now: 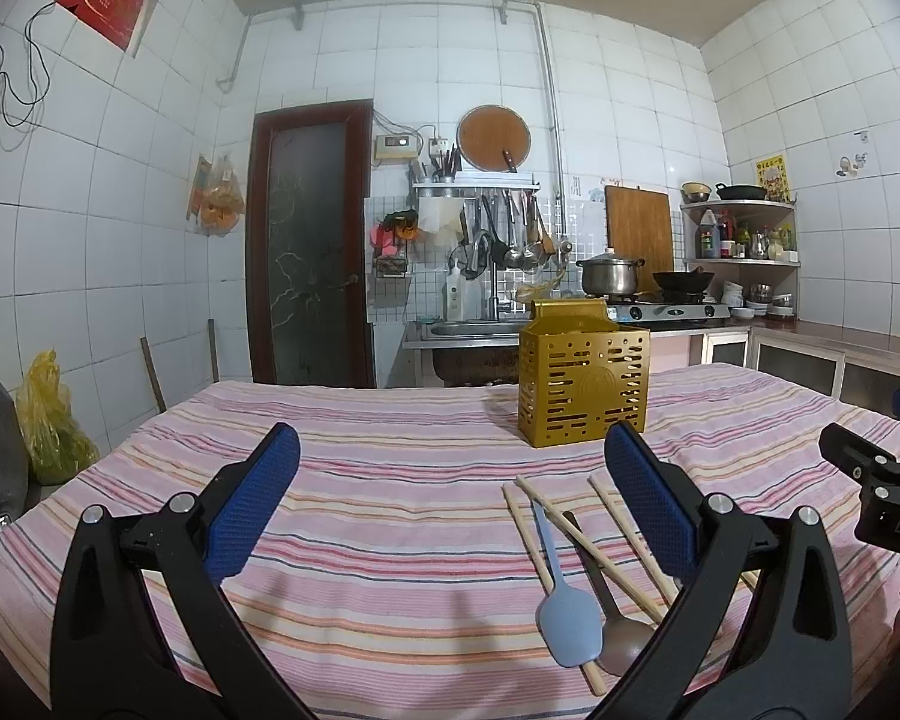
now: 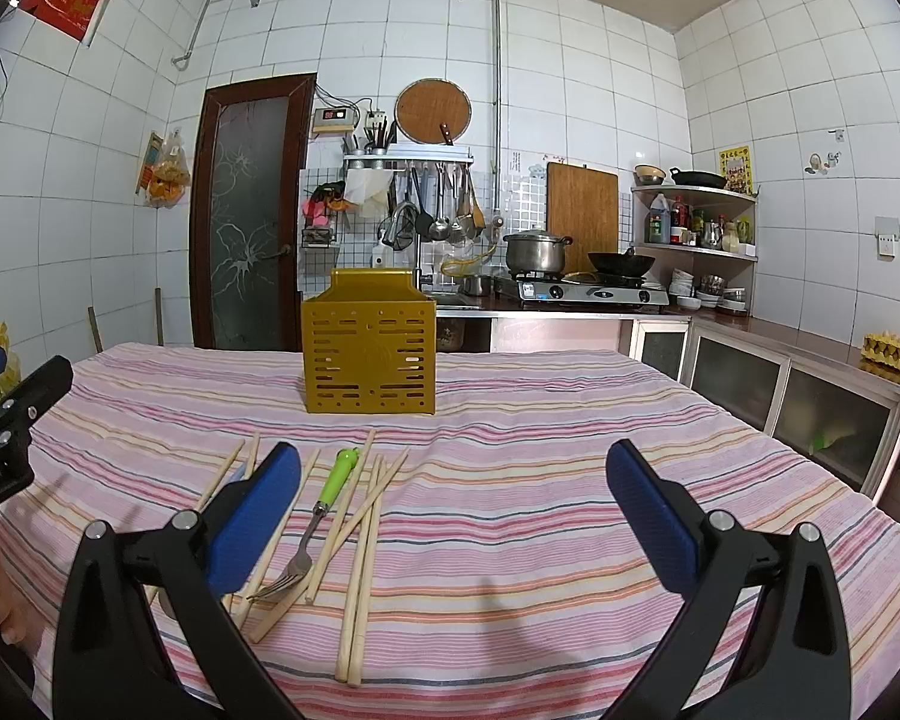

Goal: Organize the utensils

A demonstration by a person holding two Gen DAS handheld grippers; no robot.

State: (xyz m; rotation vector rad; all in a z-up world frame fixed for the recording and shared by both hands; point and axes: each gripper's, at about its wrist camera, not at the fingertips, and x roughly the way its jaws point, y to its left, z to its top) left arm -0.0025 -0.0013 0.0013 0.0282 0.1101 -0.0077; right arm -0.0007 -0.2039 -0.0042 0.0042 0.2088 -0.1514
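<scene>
Nearest the cameras, both tools hover over the striped cloth (image 2: 510, 480) with nothing held. The left hand-held gripper (image 1: 450, 504) has its blue pads spread wide apart, and the right hand-held gripper (image 2: 450, 510) is spread the same way.

Just beyond them the utensils lie loose on the cloth-covered counter. In the left wrist view a pale blue spatula (image 1: 567, 618) and a dark spoon (image 1: 615, 630) rest side by side across several wooden chopsticks (image 1: 594, 546), their heads nearest the camera. In the right wrist view a green-handled fork (image 2: 321, 516) lies among more chopsticks (image 2: 363, 552), its tines resting against one of them; the right tool's left pad hides part of the pile.

Farther back, the gold slotted utensil holder (image 2: 369, 354) stands upright near the middle of the counter, well apart from the pile.

The likely trouble is the overlap: closing on one piece may drag or roll its neighbours, since chopsticks are thin and round and the cloth is soft enough to bunch under the pads. The holder looks light and may tip or slide if a utensil knocks its rim.

Behind the counter is a white-tiled kitchen with a dark door (image 2: 246, 210), hanging ladles, a cutting board, a pot (image 2: 534, 252) and wok on a stove, and corner shelves with bottles.
</scene>
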